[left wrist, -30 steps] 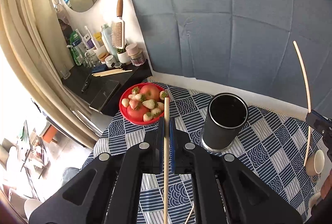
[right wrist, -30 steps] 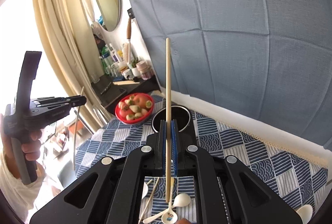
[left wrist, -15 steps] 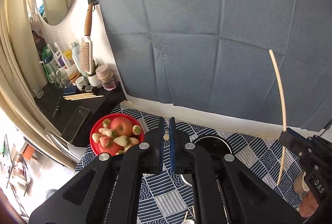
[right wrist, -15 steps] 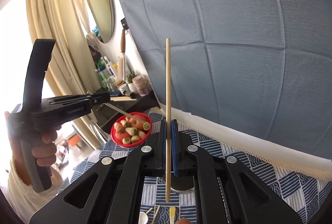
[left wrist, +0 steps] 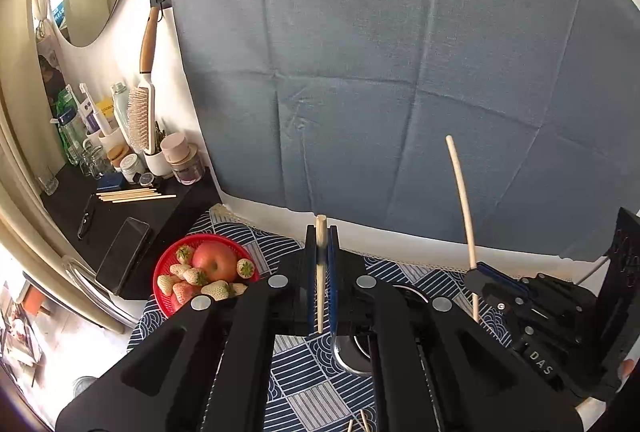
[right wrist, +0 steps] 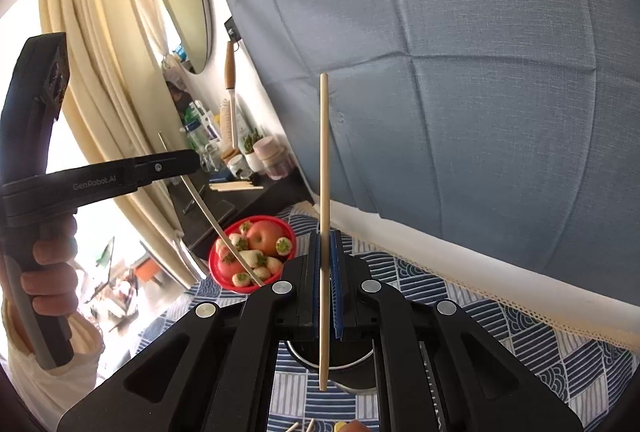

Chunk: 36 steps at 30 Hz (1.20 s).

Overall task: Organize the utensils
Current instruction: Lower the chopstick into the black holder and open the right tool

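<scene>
Your left gripper (left wrist: 320, 280) is closed on a pale wooden chopstick (left wrist: 319, 296); your right gripper (right wrist: 328, 284) is clamped on a second pale wooden chopstick (right wrist: 323, 232), held near vertical. The black cylindrical metal holder (right wrist: 352, 372) stands on the blue patterned tabletop (right wrist: 500, 316) directly beneath the right gripper, at 6 o'clock in its view. The red fruit bowl (right wrist: 228, 278) sits at 10 o'clock. Risk: a tilted release lets the lower tip strike the rim, so the chopstick skids out or tips the holder.
</scene>
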{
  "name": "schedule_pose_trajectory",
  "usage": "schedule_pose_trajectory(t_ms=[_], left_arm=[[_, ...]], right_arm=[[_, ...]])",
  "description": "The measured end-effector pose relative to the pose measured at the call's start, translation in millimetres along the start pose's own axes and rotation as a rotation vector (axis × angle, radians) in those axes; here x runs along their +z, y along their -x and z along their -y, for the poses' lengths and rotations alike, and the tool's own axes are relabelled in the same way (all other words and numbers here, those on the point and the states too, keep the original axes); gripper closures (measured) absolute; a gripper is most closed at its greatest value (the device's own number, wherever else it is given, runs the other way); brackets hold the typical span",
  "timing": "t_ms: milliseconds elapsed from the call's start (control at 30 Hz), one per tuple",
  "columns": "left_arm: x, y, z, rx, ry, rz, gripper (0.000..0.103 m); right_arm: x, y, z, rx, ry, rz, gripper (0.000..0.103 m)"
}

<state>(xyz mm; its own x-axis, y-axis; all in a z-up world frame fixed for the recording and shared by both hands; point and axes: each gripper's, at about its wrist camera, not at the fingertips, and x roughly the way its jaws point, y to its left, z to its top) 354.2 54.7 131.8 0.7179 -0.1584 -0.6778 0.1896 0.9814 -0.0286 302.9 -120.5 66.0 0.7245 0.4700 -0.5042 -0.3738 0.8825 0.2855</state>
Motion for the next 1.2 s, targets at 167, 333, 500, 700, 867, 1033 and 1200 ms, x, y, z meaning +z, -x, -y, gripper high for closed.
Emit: schedule_pose_trajectory(t_ms=[167, 333, 500, 700, 867, 1033, 1200], left_arm=[[4.7, 8.5, 3.4, -0.013, -0.005, 0.009, 0.098], [11.9, 14.9, 11.0, -0.032, -0.013, 0.014, 0.098], [15.0, 15.8, 22.5, -0.046, -0.033, 0.026, 0.098], [10.5, 6.4, 38.3, -0.085, -0.043, -0.006, 0.098], [0.8, -9.9, 50.3, -0.082, -0.052, -0.04, 0.098], [-15.0, -33.3, 55.5, -0.057, -0.056, -0.106, 0.098], [-29.3, -45.3, 51.3, -0.057, -0.04, -0.156, 0.098]], right_arm=[[0.9, -14.4, 5.4, 0.035, -0.009, 0.015, 0.098], [0.9, -30.8, 18.2, 0.057, -0.025, 0.022, 0.098], [-2.0, -46.2, 27.2, 0.074, -0.036, 0.021, 0.098], [-13.0, -62.7, 38.7, 0.086, -0.067, 0.002, 0.098], [-22.5, -72.5, 41.1, 0.077, -0.076, -0.012, 0.098], [-38.4, -76.6, 45.0, 0.075, -0.089, -0.033, 0.098], [-48.0, -74.2, 49.6, 0.11, -0.12, -0.035, 0.098]])
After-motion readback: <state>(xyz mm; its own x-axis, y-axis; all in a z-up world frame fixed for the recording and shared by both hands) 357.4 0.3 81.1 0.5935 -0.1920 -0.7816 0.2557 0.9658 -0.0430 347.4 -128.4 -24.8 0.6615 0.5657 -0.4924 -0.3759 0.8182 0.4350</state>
